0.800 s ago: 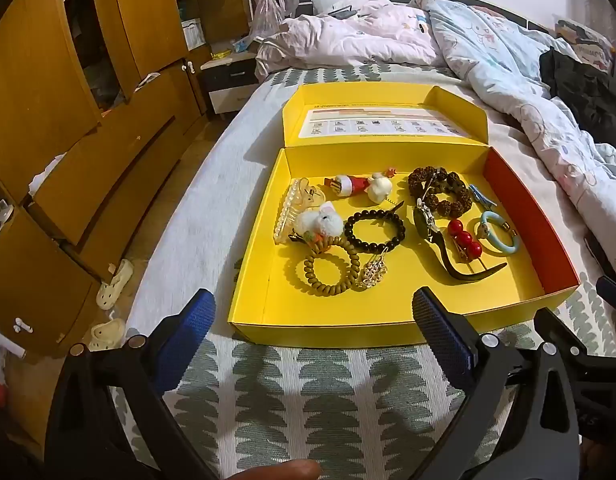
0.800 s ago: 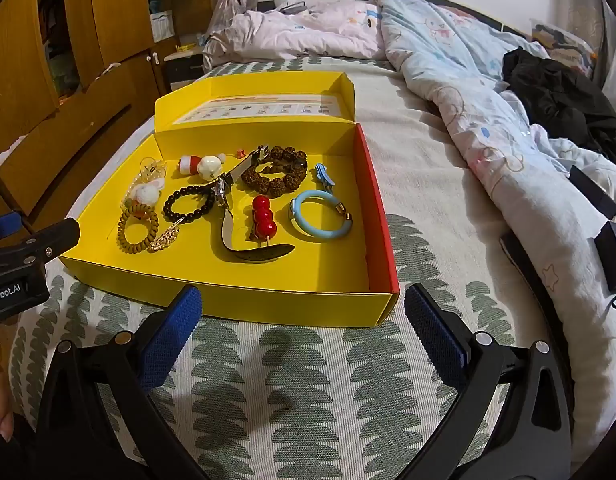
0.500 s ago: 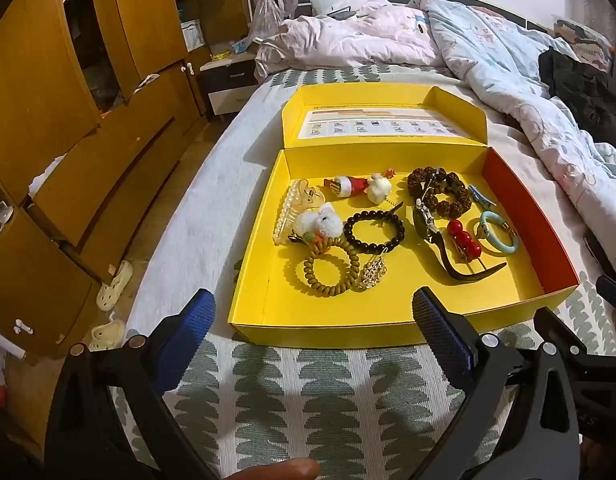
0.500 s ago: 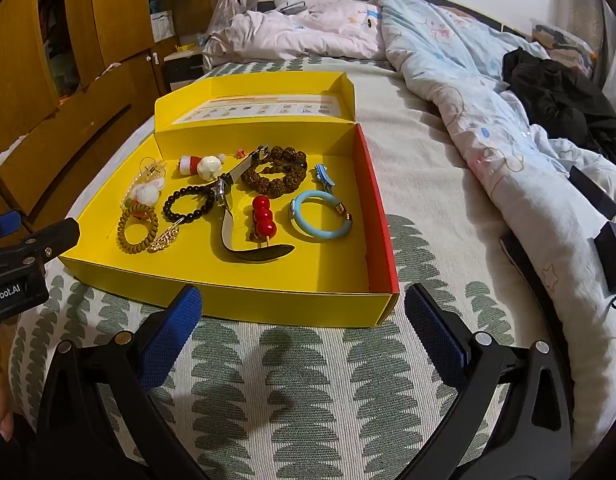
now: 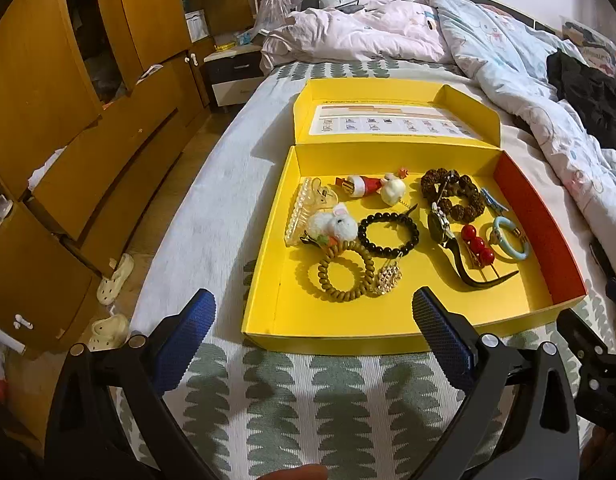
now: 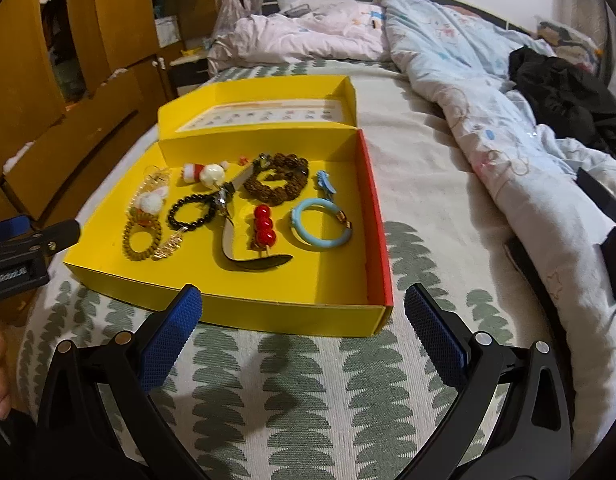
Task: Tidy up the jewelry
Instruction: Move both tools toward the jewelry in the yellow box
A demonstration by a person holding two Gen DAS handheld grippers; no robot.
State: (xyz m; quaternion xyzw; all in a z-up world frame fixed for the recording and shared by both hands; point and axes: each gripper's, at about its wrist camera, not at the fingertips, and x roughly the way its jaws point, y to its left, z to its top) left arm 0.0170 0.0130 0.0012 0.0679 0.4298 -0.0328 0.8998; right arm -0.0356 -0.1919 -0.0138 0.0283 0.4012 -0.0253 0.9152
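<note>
A: Where does everything sit at this moment?

B: The open yellow cardboard box [image 5: 263,322] lies on the leaf-patterned bedspread [image 5: 308,400], lid folded back at twelve o'clock. All the jewelry is loose on its floor. Going left to right: a clear plastic claw clip [image 5: 303,210] at nine o'clock, a white fluffy bunny clip [image 5: 334,226] touching it, an olive coiled hair tie [image 5: 342,274] at seven o'clock, a black beaded bracelet [image 5: 389,234] near the centre, a dark-strapped wristwatch [image 5: 442,226], a red three-bead hair pin [image 5: 476,245], and a pale blue bangle [image 5: 508,238] at three o'clock beside the red inner wall.

A: And the tools?

B: The left gripper [image 5: 312,328] has its blue-padded jaws spread wide with nothing between them, hovering short of the box's near wall. The right gripper [image 6: 303,320] is likewise spread and empty, apart from the box and tilted down toward its right half.

A: How should the person start well?

B: Probably by picking an item that stands free. The bangle touches nothing else, so the right gripper could straddle its rim and close gently. The left side is trickier: the bunny clip overlaps the coiled tie, and a small gold charm [image 5: 388,278] touches the tie at its four o'clock, so lifting one may drag another. Coming in from above, clear of the near wall, should keep the light box from sliding.
</note>
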